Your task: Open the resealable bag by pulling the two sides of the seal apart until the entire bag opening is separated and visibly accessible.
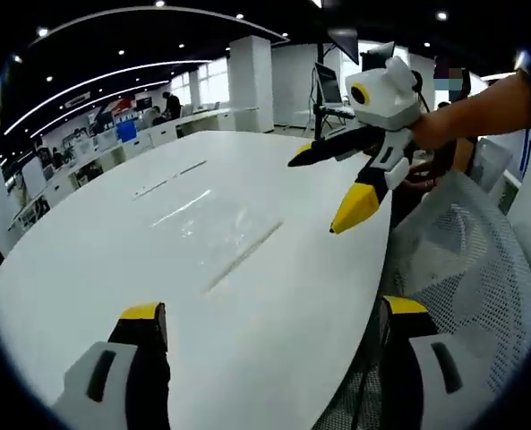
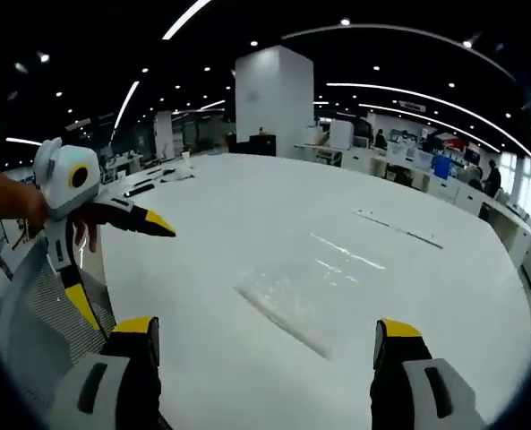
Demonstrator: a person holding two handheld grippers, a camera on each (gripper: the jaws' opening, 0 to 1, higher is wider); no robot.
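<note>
No legible text or labels.

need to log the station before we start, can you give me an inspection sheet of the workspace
surface: white table, glossy, ceiling lights reflected in it
job's things: clear resealable bag lying flat on the table, untouched; whether its seal is open cannot be told
clutter: dark flat items at the far table edge
grippers: left gripper and right gripper both open, held above the table, neither touching the bag
cables: nothing seen
surroundings: mesh chair beside the table, white pillar, open office with desks and people far behind
</note>
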